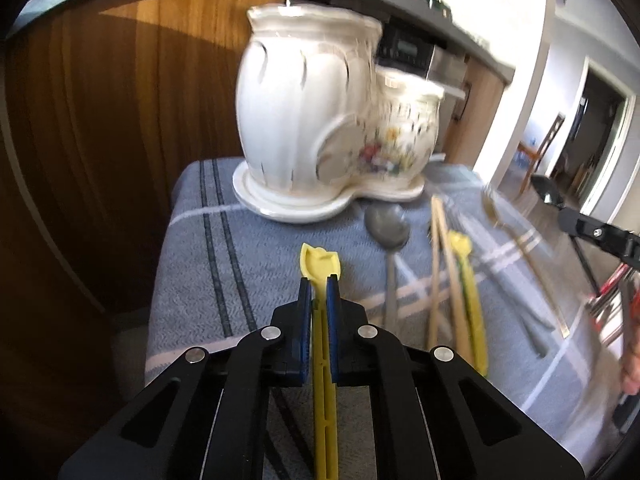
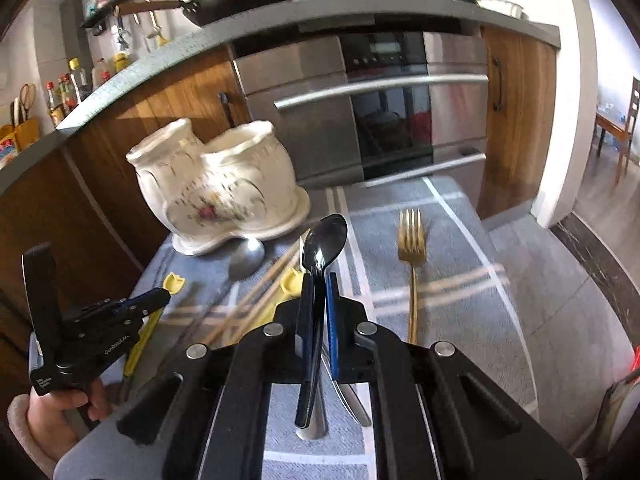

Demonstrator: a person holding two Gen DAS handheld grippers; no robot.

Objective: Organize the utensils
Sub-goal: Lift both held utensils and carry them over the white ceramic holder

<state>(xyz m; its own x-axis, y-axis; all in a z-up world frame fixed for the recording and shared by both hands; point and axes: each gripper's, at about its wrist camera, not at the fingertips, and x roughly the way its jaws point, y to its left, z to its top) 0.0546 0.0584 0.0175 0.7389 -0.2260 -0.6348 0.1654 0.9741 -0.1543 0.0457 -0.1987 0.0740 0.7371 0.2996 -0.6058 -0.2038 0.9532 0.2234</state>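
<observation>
My left gripper [image 1: 319, 280] is shut on a yellow plastic utensil [image 1: 320, 264], held above the blue cloth in front of the white two-pot ceramic holder [image 1: 316, 120]. My right gripper [image 2: 318, 276] is shut on a black spoon [image 2: 325, 240], bowl pointing up, above the cloth. The holder [image 2: 224, 184] stands at the cloth's far left in the right wrist view. On the cloth lie a grey spoon [image 1: 387, 226], wooden chopsticks [image 1: 440, 264], a second yellow utensil [image 1: 468, 280] and a gold fork [image 2: 412, 248].
The blue striped cloth [image 1: 200, 248] covers a small table. Wooden cabinets [image 1: 120, 120] and a steel oven [image 2: 384, 112] stand behind it. The left gripper [image 2: 152, 300] shows low at the left of the right wrist view. Floor lies to the right.
</observation>
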